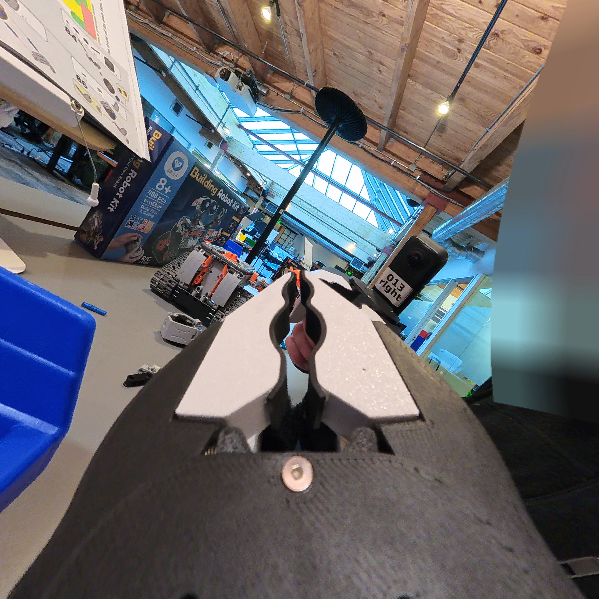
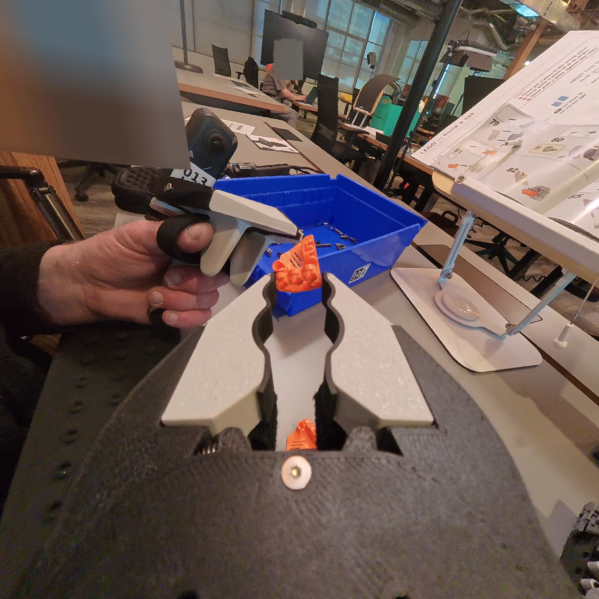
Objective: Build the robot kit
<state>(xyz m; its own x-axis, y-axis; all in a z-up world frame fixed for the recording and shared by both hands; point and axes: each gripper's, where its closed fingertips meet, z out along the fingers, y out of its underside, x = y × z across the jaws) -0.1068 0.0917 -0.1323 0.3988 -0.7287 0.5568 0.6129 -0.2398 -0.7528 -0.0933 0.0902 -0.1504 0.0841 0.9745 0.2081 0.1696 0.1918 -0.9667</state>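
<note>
The right gripper [image 2: 296,280], fingers parted, has an orange toy piece [image 2: 298,265] between its tips; the left gripper [image 2: 296,234] pinches the same piece's top edge, fingers nearly together. Behind them a blue bin [image 2: 372,214], bearing a square coded sticker, sits at the grey table's [image 2: 382,324] near edge with small dark parts inside. A stand [image 2: 470,321] to the right props a printed instruction booklet [image 2: 525,136]. In the left wrist view, a tracked toy robot [image 1: 207,285] stands before its printed box [image 1: 162,210].

This is a big workshop with a wooden ceiling [image 1: 372,48] and skylights [image 1: 337,175]. Long benches [image 2: 227,94] and chairs [image 2: 330,107] stand behind the blue bin [image 2: 324,201].
</note>
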